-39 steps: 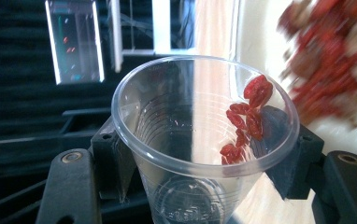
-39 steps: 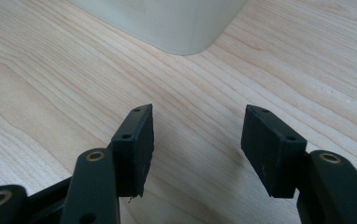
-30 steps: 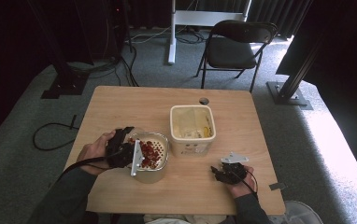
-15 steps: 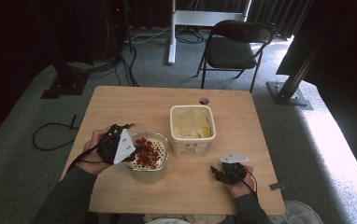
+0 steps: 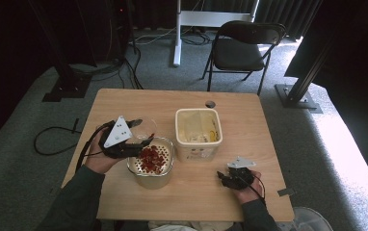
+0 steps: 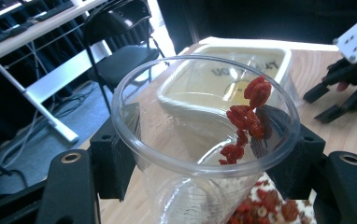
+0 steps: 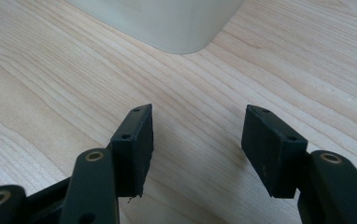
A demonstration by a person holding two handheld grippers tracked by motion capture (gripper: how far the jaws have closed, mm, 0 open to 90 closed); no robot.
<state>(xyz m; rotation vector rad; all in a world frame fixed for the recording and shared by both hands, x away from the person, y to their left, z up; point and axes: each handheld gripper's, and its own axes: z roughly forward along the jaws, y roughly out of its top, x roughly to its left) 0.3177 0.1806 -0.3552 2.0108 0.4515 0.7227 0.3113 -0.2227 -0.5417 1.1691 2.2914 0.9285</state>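
Note:
My left gripper (image 5: 141, 133) is shut on a clear plastic cup (image 5: 146, 127), held tilted just above the left rim of a round perforated bowl (image 5: 148, 179). A heap of red dried berries (image 5: 151, 158) lies in that bowl. In the left gripper view both pads press the cup (image 6: 134, 116), and a few red berries (image 6: 246, 117) cling to its inner wall. A cream tub (image 5: 197, 133) stands right of the bowl. My right gripper (image 5: 224, 178) rests on the table near the front right, open with nothing between its fingers (image 7: 134, 140), pointing at the tub's corner (image 7: 167, 23).
The wooden table (image 5: 138, 103) has a small round hole (image 5: 210, 104) near its far edge. A black folding chair (image 5: 242, 50) stands behind the table on the grey carpet. Cables (image 5: 52, 134) lie on the floor to the left.
The left hand has lifted and rolled back with the cup, so its grey plate now faces up and the cup sits higher above the bowl's left rim. The right gripper has not moved.

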